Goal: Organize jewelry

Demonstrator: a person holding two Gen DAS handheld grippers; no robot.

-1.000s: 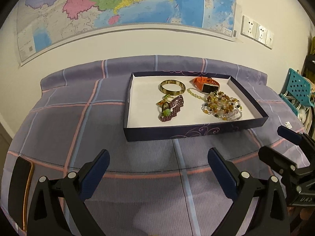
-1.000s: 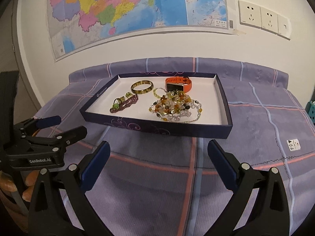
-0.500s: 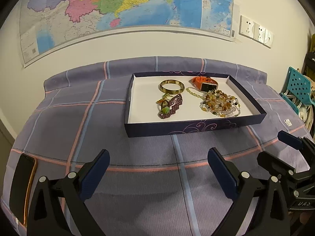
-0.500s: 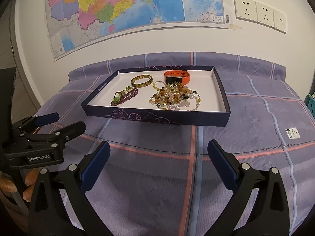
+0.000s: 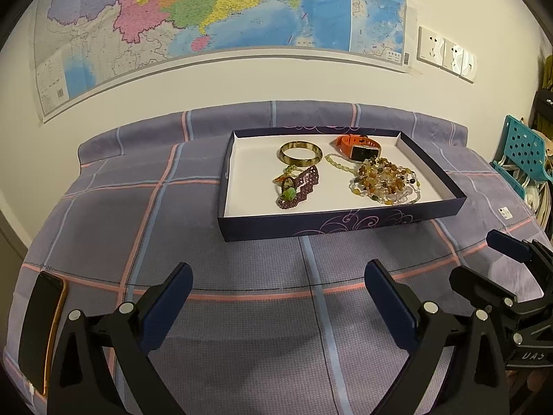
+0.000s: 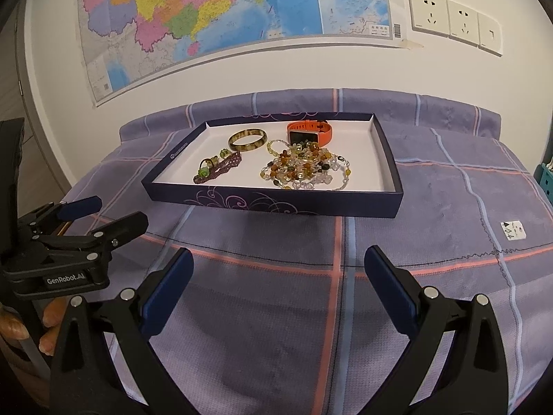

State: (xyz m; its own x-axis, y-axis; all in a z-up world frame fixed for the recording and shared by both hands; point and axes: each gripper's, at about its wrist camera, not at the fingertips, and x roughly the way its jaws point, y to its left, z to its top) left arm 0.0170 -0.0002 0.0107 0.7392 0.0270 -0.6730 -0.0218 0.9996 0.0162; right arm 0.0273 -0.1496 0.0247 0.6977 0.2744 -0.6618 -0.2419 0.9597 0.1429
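Hovering left tool (image 5: 278, 297) and right tool (image 6: 278, 280), both spread wide, seemingly empty, short of tray (image 6: 276, 204).

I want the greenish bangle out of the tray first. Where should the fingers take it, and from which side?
Grip the near arc of the glossy olive-green bangle, coming from above, one finger inside the ring and one outside. It lies flat on the white floor of the dark blue tray, apart from the other pieces, so a side approach would probably meet the tray wall.

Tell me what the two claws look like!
Both are black frames with silver rivets and two dark blue pads on their fingers. The left claw looks just like the right claw. Seen from the right one, the left claw's side says "GenRobot.AI" in white letters. No cables or sleeves show.
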